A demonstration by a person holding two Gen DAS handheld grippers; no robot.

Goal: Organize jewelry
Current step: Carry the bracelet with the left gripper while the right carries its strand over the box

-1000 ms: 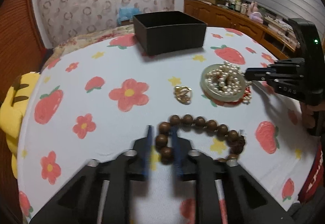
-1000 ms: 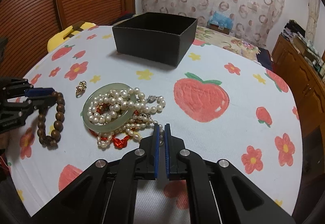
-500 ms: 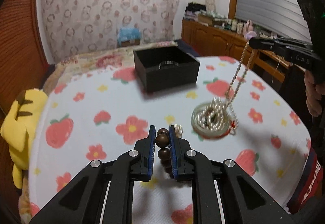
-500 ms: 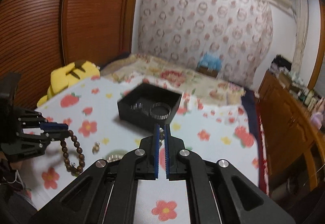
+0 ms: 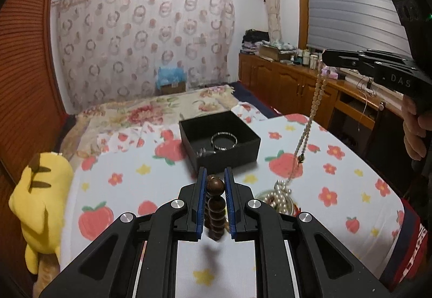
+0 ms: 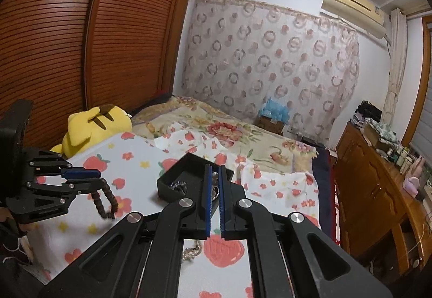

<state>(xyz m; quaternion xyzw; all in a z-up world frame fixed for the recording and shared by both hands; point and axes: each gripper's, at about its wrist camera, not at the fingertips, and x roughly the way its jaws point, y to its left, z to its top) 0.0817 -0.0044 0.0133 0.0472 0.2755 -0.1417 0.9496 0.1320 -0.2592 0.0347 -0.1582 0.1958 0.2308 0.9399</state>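
My left gripper (image 5: 215, 176) is shut on a brown wooden bead bracelet (image 5: 215, 206), which hangs from it high above the table; it also shows in the right wrist view (image 6: 105, 199). My right gripper (image 6: 215, 172) is shut on a pearl necklace (image 5: 310, 119) that hangs in a long strand down to a heap of pearls on a green jade bangle (image 5: 278, 196). The open black box (image 5: 220, 140) stands at the table's far side and holds a silver bangle (image 5: 224, 140) and a small chain (image 6: 178, 186).
The table wears a white cloth with strawberries and flowers (image 5: 135, 182). A yellow plush toy (image 5: 40, 198) lies at its left edge. A bed (image 5: 151, 111) stands behind it and wooden cabinets (image 5: 297, 87) line the right wall.
Both grippers have risen well above the table. The wooden bracelet came up with the left gripper. The pearl strand is drawn out longer, its lower end still on the bangle.
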